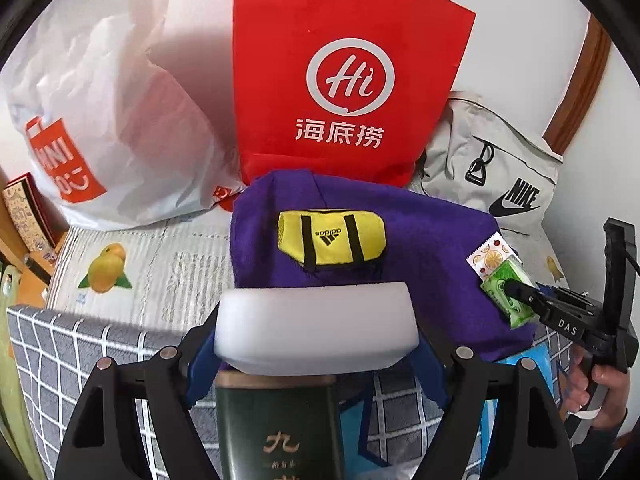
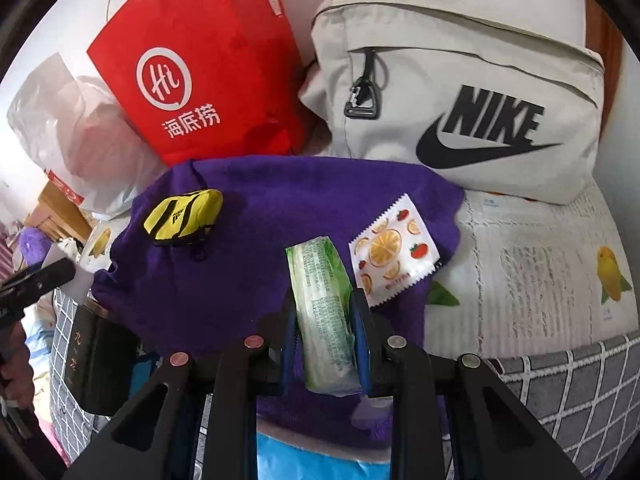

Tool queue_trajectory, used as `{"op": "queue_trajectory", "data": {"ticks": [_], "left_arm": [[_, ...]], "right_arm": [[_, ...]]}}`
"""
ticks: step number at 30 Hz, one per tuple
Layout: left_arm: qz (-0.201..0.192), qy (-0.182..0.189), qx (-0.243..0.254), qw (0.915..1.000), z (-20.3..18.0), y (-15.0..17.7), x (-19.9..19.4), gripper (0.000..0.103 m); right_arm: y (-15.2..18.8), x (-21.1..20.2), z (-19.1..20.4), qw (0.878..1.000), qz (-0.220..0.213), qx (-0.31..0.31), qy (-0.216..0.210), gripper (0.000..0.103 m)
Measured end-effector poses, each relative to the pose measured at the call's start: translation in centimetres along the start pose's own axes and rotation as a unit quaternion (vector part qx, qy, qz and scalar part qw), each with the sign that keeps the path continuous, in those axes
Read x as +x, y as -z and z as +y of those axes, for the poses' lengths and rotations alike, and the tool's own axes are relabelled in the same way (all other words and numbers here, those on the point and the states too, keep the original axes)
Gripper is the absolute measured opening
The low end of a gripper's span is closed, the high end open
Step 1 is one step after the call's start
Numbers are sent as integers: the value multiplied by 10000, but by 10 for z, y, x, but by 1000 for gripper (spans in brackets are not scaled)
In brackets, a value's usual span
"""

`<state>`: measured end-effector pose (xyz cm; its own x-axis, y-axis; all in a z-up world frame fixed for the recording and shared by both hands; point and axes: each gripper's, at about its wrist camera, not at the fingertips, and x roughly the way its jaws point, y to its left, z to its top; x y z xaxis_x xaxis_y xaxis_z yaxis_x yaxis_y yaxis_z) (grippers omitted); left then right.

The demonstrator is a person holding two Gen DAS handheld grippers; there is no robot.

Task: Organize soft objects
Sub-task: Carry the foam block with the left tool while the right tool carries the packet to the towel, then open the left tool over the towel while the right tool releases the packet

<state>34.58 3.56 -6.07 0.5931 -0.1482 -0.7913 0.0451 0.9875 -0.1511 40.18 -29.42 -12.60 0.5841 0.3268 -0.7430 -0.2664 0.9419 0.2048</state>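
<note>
The tall red paper bag [image 1: 344, 80] at the back carries a white ringed "Hi" and three white Chinese characters under it. Left of it slumps a crinkled white plastic bag [image 1: 112, 128] with an orange patch that reads partly "MINI". To the right leans a pale grey fabric bag [image 2: 460, 92] printed "NIKE" in black over the swoosh.

In front of them a purple fleecy cloth [image 2: 260, 240] is spread on a bed sheet printed with yellow fruit [image 2: 540, 280]. On the cloth sits a small yellow duffel-shaped pouch with black straps [image 1: 332, 240], marked "adidas" (upside down from the left camera). Near the cloth's right edge lies a white zigzag-edged sachet printed with orange slices and strawberries [image 2: 394, 250].

The left gripper [image 1: 316, 344] is clamped wide on a white foam block [image 1: 316, 324], rounded at the corners and held above a dark green box with gold characters [image 1: 280, 428].

The right gripper [image 2: 324, 320] pinches a green-and-white soft plastic packet with fine print [image 2: 324, 312] between its blue-padded fingers [image 2: 360, 332]; the packet points forward, just beside the fruit sachet and over the purple cloth. A hand [image 1: 600, 392] grips the handle.
</note>
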Motion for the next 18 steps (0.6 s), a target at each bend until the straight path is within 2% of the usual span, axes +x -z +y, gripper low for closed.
{"op": "queue_trajectory", "data": {"ticks": [6,10,14,18], "left_arm": [[70,57,73,9999,-8,-8,16,80],[150,76,137,9998,-13,-12,29,80],[281,-25,211,9994,-17,-14,47,80],[389,-23,181,9991,-15,-16,63,80]], "right_arm": [[0,15,-2,9997,214,-32,74,25],[3,15,-3,9997,209,-91,58,26],[7,14,-3,9996,269,-93,87,41],[14,4,-3,9999,124,-47,-8,45]]}}
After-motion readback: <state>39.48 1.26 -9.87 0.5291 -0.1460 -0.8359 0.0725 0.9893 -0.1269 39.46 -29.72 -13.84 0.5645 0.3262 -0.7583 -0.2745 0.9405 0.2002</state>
